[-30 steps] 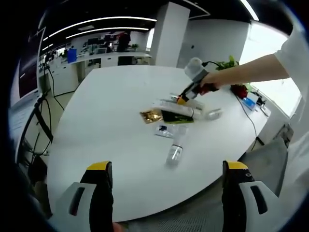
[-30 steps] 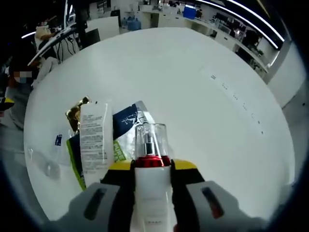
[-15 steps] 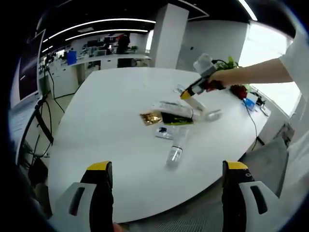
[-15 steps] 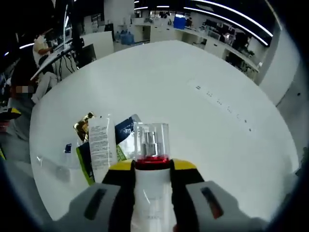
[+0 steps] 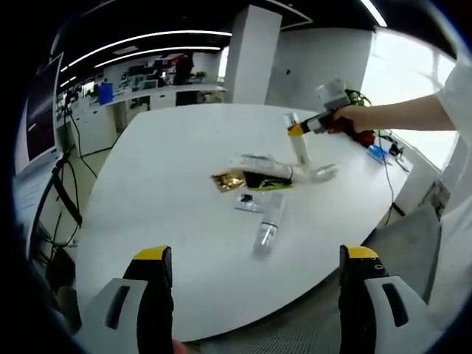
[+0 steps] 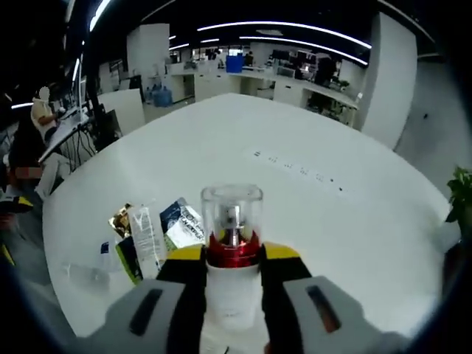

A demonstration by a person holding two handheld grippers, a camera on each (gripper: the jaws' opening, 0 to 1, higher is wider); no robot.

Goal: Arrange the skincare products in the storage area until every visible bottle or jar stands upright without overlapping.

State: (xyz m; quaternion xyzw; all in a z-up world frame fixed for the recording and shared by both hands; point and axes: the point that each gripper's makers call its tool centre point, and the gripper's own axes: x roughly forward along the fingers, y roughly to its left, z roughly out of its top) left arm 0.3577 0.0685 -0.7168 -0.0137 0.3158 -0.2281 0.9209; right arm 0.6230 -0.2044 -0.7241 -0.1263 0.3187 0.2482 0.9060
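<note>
Across the left gripper view: left gripper [image 5: 251,295] held wide apart over the near edge of the white table [image 5: 162,177], gripping nothing. Mid-table, a clear bottle [image 5: 267,226] lying flat beside a heap of sachets [image 5: 254,175]. Beyond, right gripper [image 5: 296,130] clamping a white pump bottle [image 5: 300,147], nearly upright.

Right gripper view: jaws pressed against that bottle's sides, clear cap [image 6: 231,209] and red collar [image 6: 233,254] above them, sachets toward the table's left edge.

I count one pump bottle [image 6: 231,258], one clear bottle [image 5: 268,225] lying down, one white tube [image 5: 259,165], and three flat sachets [image 5: 230,180].
</note>
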